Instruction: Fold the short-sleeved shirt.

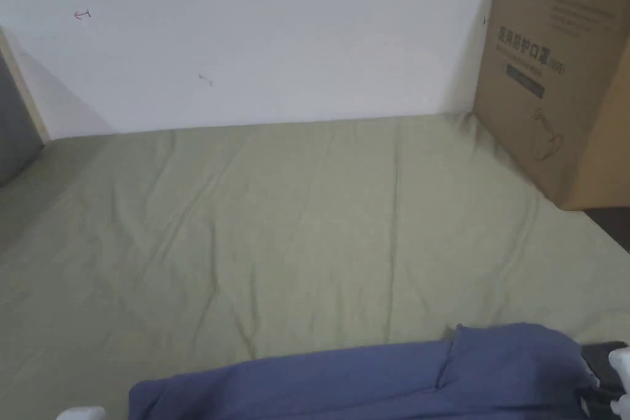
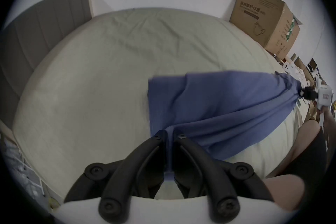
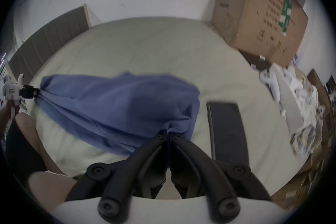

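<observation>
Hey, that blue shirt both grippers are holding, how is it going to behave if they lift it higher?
The blue shirt looks floppy: it sags and bunches into folds between the left gripper and the right gripper, so its middle would probably droop. It seems light, since small pinches hold it. A thin pinch of cloth might slip if tugged.

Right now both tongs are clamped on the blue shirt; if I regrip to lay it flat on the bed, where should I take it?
Probably keep the two ends you hold. The blue cloth shirt hangs stretched between the left tongs and right tongs, bunched at each pinch. If regripping, take a flat hem corner from the outer side, where the cloth is single and unbunched, above the pale green bed sheet.
</observation>
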